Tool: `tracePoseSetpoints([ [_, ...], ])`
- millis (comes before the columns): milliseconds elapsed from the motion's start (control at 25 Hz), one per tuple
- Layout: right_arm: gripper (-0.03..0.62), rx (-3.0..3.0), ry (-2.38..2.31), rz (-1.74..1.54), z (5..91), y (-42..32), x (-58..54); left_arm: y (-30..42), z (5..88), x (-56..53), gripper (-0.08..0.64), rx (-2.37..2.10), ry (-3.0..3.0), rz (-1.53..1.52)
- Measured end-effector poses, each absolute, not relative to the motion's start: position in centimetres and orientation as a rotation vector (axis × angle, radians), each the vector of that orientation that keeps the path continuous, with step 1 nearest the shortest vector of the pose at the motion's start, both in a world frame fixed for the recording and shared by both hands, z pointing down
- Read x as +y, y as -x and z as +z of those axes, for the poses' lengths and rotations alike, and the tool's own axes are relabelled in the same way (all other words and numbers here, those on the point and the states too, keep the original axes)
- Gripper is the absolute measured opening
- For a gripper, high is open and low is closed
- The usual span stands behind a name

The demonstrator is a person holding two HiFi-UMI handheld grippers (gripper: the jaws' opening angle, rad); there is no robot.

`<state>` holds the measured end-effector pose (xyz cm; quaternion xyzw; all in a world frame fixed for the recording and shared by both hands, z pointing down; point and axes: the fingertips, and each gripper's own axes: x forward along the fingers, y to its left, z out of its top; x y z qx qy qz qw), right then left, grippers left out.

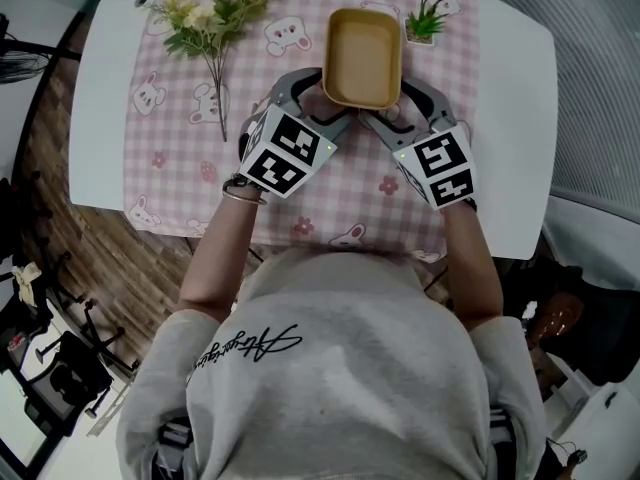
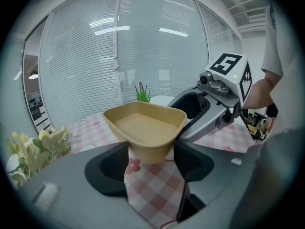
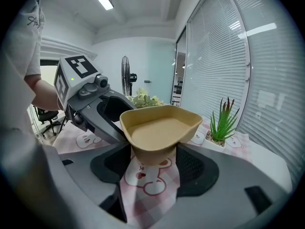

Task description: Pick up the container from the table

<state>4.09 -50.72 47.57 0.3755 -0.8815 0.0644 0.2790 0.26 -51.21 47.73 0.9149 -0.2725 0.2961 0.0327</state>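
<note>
While between both grippers (image 2: 150, 149) (image 3: 153, 152), tan container (image 1: 362, 53)

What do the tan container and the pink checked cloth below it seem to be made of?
The container looks like moulded plastic or a plant-fibre composite: matte tan, smooth even walls, rounded rim, no gloss. The cloth is probably printed fabric, possibly vinyl: pink and white checks with bear and flower prints, lying flat; its weave cannot be made out.

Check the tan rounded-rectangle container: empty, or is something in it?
Empty. The tan rounded-rectangle container shows a bare, even floor in the head view, and both gripper views look over its rim onto the same bare floor.
</note>
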Motion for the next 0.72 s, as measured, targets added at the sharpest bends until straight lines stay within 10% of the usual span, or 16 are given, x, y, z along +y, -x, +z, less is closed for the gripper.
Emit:
tracePoseSetpoints([
  [720,0.293,-2.38,-1.036,0.134,45.0,-2.4,-47.7,1.4,45.2,-48.2,0.291,-0.85,-2.859,0.861],
])
